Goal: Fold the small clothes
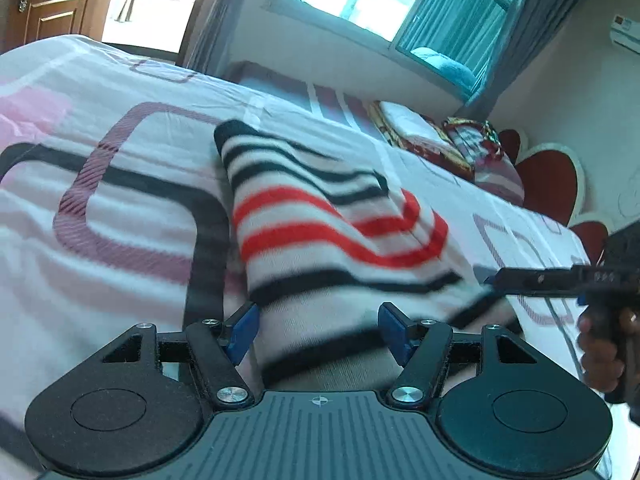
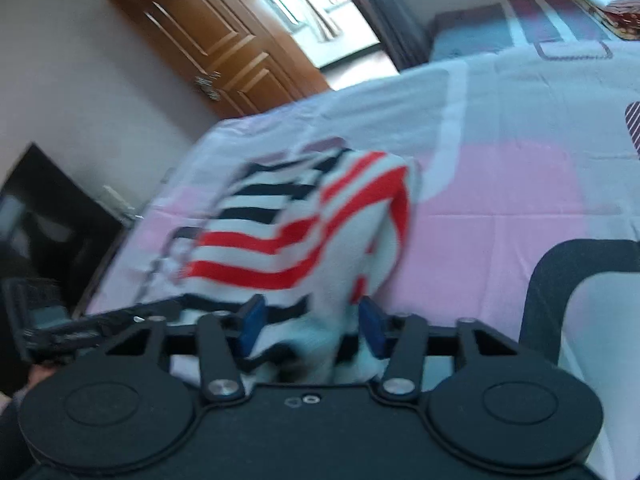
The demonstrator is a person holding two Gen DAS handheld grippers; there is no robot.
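Clearly, the striped garment [image 1: 336, 232], white with black and red bands, lies bunched on the bed [image 1: 120, 184], whose sheet is white and pink with rounded dark and mauve outlines. In the left wrist view the left gripper [image 1: 320, 330] has its jaws spread, and the garment's near edge runs between the two blue pads [image 1: 244, 330] without either pad visibly pressing on it; cloth fills the gap and rises away from the jaws into a folded hump. At the right edge of that view the right gripper [image 1: 560, 278] reaches in level, its tip at the garment's right corner, with a hand [image 1: 600, 344] on its grip.

In the right wrist view the right gripper [image 2: 312, 330] also has its jaws parted. Garment cloth [image 2: 300, 236] sits between the blue pads and bulges up beyond them; the picture is blurred, so I cannot tell whether the pads touch it. A wooden door [image 2: 216, 40] stands behind the bed.
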